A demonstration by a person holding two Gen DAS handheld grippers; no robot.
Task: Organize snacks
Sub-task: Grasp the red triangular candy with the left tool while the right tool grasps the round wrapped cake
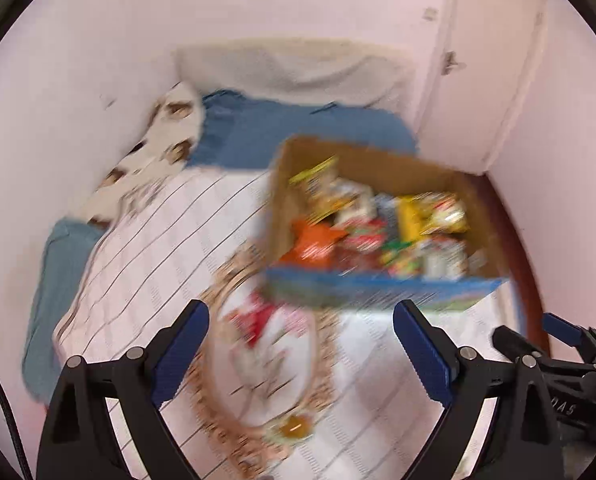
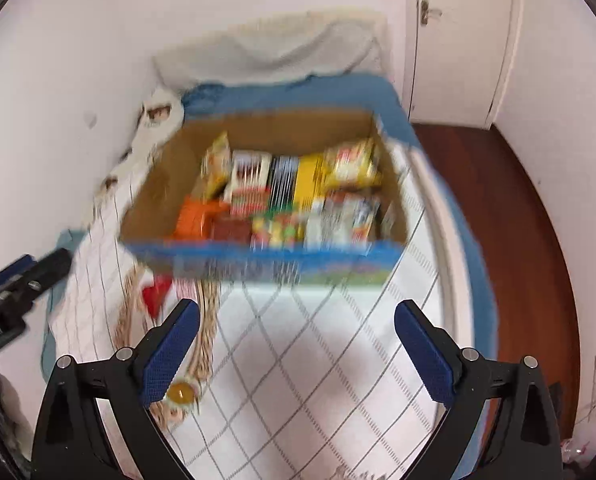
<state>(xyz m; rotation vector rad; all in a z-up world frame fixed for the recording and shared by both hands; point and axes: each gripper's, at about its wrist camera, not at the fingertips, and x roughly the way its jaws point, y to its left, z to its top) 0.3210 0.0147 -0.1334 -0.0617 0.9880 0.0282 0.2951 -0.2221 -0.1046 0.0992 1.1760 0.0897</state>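
A cardboard box (image 1: 476, 204) with a blue front stands on the bed and holds several snack packets (image 1: 378, 228); it also shows in the right wrist view (image 2: 158, 184) with the snack packets (image 2: 290, 200) packed in rows. A red and white packet (image 1: 266, 320) lies on the quilt in front of the box, and its red corner (image 2: 156, 296) shows in the right wrist view. My left gripper (image 1: 301, 320) is open and empty above the quilt. My right gripper (image 2: 297, 320) is open and empty, short of the box. Both views are motion-blurred.
The bed has a white checked quilt (image 2: 318, 360), a blue blanket (image 1: 282, 132) and a pillow (image 1: 298, 68) at the far end, against a pink wall. A white door (image 2: 462, 40) and wooden floor (image 2: 530, 240) lie to the right.
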